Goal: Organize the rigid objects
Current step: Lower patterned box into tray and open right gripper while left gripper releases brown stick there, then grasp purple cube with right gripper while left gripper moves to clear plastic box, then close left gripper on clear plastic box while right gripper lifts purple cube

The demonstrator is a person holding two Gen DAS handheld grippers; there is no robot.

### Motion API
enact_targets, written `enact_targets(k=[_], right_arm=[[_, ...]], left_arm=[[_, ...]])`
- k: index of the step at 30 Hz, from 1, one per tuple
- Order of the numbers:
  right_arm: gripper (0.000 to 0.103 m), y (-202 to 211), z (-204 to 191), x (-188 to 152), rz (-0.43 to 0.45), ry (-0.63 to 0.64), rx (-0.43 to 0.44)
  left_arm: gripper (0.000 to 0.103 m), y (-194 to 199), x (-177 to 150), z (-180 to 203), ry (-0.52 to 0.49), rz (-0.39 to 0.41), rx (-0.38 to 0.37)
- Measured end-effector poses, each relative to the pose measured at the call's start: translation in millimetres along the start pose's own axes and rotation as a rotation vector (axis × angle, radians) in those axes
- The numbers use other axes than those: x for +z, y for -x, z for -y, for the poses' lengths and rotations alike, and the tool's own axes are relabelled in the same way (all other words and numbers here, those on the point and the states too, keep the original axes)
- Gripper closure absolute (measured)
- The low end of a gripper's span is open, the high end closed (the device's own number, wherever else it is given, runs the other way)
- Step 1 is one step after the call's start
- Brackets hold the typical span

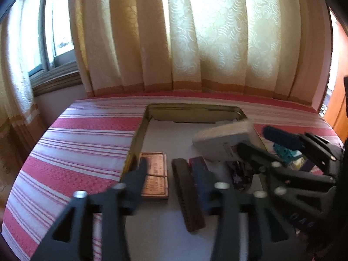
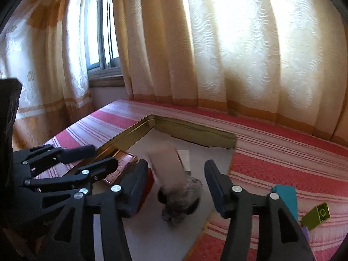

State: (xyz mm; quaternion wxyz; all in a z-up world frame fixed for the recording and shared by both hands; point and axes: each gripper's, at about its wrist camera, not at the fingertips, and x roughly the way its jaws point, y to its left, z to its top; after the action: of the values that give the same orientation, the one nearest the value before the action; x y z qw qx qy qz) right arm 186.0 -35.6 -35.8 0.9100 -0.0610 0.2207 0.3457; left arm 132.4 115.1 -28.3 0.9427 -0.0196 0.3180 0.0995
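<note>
Gold tin [image 1: 139,134], one copper case [image 1: 155,174], perhaps four items inside, left gripper [image 1: 174,174] and right gripper [image 2: 176,171] both open, empty.

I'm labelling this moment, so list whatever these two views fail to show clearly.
- White box: motion-blurred in both views; whether it has landed in the gold tin is unclear.
- Dark patterned item: blurred in the right wrist view, half behind the right gripper in the left wrist view; unidentifiable.
- Copper case: lettering too small; left gripper's finger overlaps it.
- Teal block: partly behind the right gripper's finger.
</note>
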Motion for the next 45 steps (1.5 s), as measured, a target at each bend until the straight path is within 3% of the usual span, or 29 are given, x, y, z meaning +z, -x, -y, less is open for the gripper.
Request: enact_targets(k=[3, 8, 11, 16, 23, 24, 26, 27, 31, 35, 40, 45], right_arm=[[0.037, 21, 13, -7, 0.024, -0.015, -0.017], [0.026, 71, 43, -28, 0.091, -0.013, -0.109], [0.020, 89, 66, -40, 0.094, -0.041, -0.168], [0.020, 88, 90, -51, 0.030, -0.066, -0.182], [0.020, 64, 99, -48, -0.054, -0.082, -0.134], [0.021, 56, 99, -48, -0.089, -0.081, -0.142], [0.055, 49, 101, -50, -0.128, -0.090, -0.125], [0.060, 50, 102, -51, -0.133, -0.095, -0.107], [0.061, 67, 108, -55, -0.076, -0.123, -0.108], [0.061, 89, 129, -60, -0.014, -0.157, -0.203], [0.061, 108, 168, -67, 0.009, -0.238, -0.294], [0.061, 116, 182, -71, 0.027, -0.282, -0.312]], left_arm=[[0.017, 10, -3, -2, 0.019, 0.038, 0.024], [0.014, 35, -10, 16, 0.033, 0.121, -0.010], [0.003, 41, -13, 44, 0.008, 0.145, -0.065], [0.003, 35, -20, 90, -0.041, 0.157, -0.089], [0.002, 28, -23, 108, -0.027, 0.133, -0.090], [0.002, 27, -23, 107, -0.024, 0.132, -0.088], [0.001, 29, -24, 106, -0.018, 0.138, -0.079], [0.001, 30, -23, 105, -0.015, 0.140, -0.077], [0.001, 33, -24, 107, -0.006, 0.143, -0.083], [0.001, 33, -25, 121, -0.025, 0.143, -0.102], [0.001, 32, -29, 158, -0.092, 0.141, -0.135], [0.002, 17, -31, 197, -0.132, 0.077, -0.195]])
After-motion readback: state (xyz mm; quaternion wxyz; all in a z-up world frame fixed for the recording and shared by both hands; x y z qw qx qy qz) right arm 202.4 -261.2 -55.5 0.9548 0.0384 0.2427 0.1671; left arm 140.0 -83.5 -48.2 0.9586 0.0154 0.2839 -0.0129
